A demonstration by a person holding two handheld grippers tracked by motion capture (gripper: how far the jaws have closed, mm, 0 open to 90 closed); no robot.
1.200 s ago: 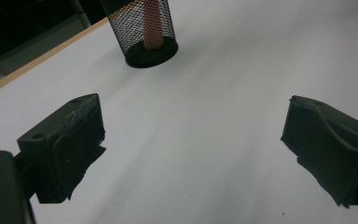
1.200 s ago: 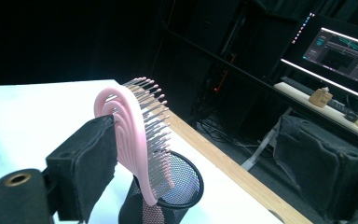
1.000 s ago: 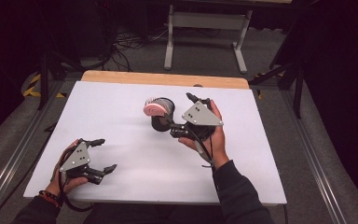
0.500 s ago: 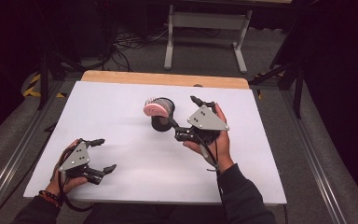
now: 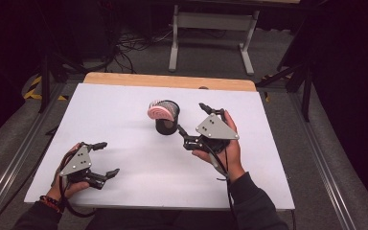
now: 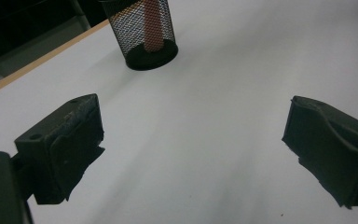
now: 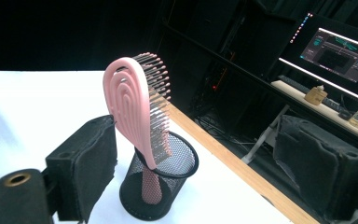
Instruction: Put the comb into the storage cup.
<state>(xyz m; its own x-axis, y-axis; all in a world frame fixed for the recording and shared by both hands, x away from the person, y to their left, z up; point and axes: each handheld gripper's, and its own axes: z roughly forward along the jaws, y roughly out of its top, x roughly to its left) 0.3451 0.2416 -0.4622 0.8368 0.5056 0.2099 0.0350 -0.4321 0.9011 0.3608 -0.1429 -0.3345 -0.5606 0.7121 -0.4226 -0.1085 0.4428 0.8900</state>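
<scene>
A pink hairbrush (image 7: pixel 137 107) stands handle-down in the black mesh cup (image 7: pixel 161 186), head up for easy grasping. The right gripper (image 5: pixel 191 125), jaws spread and empty, hovers just beside it. The left gripper (image 5: pixel 103 158), also spread, rests well apart near the table (image 5: pixel 124 100) edge.

White table top (image 5: pixel 134 158), set on a wooden board whose edge (image 5: pixel 170 80) shows along the far side. Black mesh cup (image 5: pixel 167 120) near the middle, upright, holding a pink hairbrush (image 5: pixel 158 111) with its head uppermost. Right gripper (image 5: pixel 194 121) in the person's right hand (image 5: pixel 225 148), just right of the cup, jaws apart, nothing between them. Left gripper (image 5: pixel 106 158) in the left hand (image 5: pixel 67 179) near the front left corner, well apart from the cup, jaws spread, empty. Grey floor with cables and a metal stand (image 5: pixel 211 33) beyond the table.
</scene>
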